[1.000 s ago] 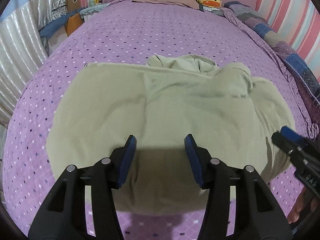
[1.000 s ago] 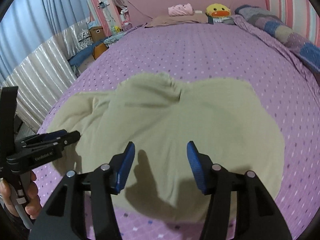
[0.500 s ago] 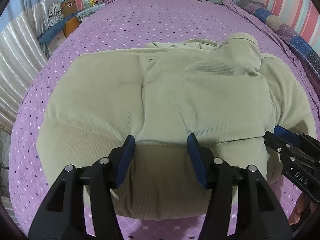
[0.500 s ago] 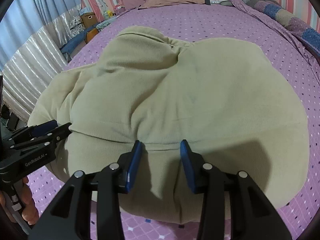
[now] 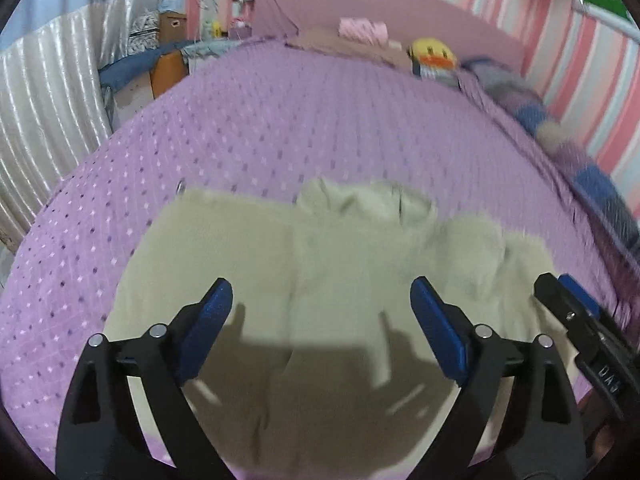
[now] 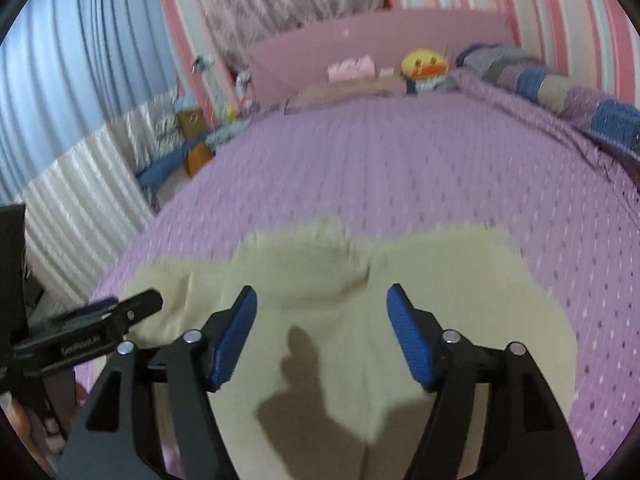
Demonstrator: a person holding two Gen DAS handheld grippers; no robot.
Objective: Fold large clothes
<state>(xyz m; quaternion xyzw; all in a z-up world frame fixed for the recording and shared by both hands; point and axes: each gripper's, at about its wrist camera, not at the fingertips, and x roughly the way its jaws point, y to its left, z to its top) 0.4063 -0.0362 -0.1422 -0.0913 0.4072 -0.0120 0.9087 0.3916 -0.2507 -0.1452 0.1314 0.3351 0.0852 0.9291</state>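
A pale green sweater point(image 5: 332, 264) lies folded on the purple dotted bedspread point(image 5: 280, 132), also seen in the right wrist view as the sweater point(image 6: 332, 280). My left gripper point(image 5: 322, 304) hovers above its near edge, jaws opening wide, nothing between the blue pads. My right gripper point(image 6: 322, 308) hangs over the same near edge, jaws opening too, with only air between them. Each view catches the other gripper at its side: the right gripper point(image 5: 568, 304) and the left gripper point(image 6: 120, 312). Both views are blurred by motion.
At the pink headboard point(image 6: 380, 44) lie a yellow duck plush point(image 6: 426, 66), a pink folded cloth point(image 6: 352, 68) and a brown pillow. A patchwork quilt point(image 6: 560, 88) runs along the right side. Boxes and clutter point(image 5: 160, 60) stand beside the bed at the left, by grey curtains.
Both grippers dipped down to the sweater's near edge half a second ago, then rose and pulled back. Their jaws have spread much wider. The sweater stays flat on the bed.
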